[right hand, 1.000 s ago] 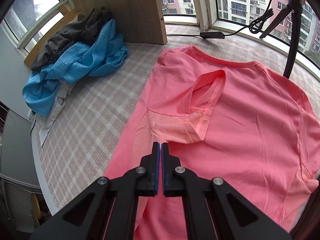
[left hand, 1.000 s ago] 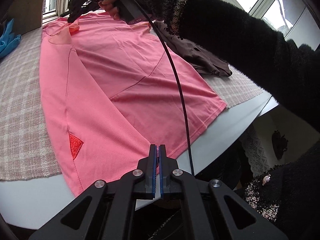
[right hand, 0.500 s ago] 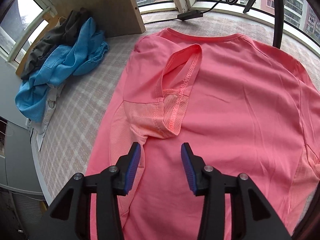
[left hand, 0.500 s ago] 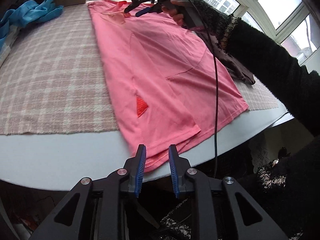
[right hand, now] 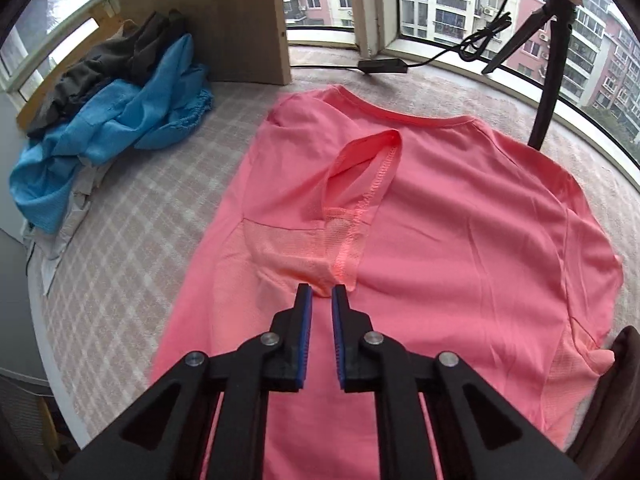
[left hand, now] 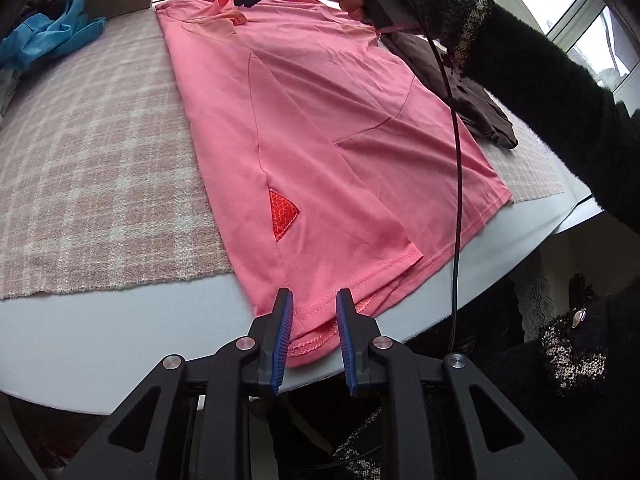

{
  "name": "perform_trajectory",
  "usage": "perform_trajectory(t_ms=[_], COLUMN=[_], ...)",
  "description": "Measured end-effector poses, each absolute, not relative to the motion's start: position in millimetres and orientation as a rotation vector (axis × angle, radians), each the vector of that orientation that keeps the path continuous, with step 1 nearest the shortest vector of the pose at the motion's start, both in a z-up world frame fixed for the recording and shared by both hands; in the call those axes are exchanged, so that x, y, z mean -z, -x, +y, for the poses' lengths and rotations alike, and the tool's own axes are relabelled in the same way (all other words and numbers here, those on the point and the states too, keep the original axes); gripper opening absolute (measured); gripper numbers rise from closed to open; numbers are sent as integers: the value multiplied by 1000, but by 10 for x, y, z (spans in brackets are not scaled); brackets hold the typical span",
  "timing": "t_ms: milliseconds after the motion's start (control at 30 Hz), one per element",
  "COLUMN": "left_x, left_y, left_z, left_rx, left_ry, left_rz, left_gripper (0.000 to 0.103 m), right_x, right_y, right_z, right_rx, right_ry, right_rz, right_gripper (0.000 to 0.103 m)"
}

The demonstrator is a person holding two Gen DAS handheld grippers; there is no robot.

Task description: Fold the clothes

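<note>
- Pink shirt [left hand: 328, 128] lies flat on the checked cloth [left hand: 100, 160] covering the surface, its hem hanging over the near edge at frame bottom.
- Left gripper [left hand: 314, 320]: jaws parted, hem corner sits between them, pads not pressing it.
- Right gripper [right hand: 321, 312]: jaws have just been closing, narrow gap left, tips at the folded-in sleeve [right hand: 320, 248]; nothing gripped.
- Blue clothes [right hand: 112, 148] piled upper left.

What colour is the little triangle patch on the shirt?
The triangle patch is bright red-orange with a fine pattern, clearest in the left wrist view.
</note>
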State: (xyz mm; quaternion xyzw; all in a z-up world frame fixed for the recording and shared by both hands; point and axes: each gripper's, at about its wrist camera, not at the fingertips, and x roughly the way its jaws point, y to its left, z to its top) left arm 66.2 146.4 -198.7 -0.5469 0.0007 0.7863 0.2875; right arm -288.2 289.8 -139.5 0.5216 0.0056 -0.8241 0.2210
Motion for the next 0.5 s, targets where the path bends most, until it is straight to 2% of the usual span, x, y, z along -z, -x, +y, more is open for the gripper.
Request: perform_trajectory(t_ms=[267,367,433,467,500], left_x=[2060,2081,2046,2028,2012], left_y=[-391,-407,-397,-383,-355], left_z=[1559,1521,1472,1449,1427], left_rx=[-2085,-2068,-2068,-2068,-2073], left_ry=[1458,1477,1474,1473,1474], left_rz=[37,53,37,26,12], left_gripper=[20,20,20,20,20], right_x=[1829,1779,1691,1647,1603], right_y=[2312,2480,2747,2880,3013], right_z=[2210,2373,2621,2745,2869], right_rx=[2006,2072,2163,2207,2251], right_ry=[-1484,-1504,-1504,-1502,-1499], right_rz=[153,104,-11,-70,-130], right_gripper=[10,12,23,37,44])
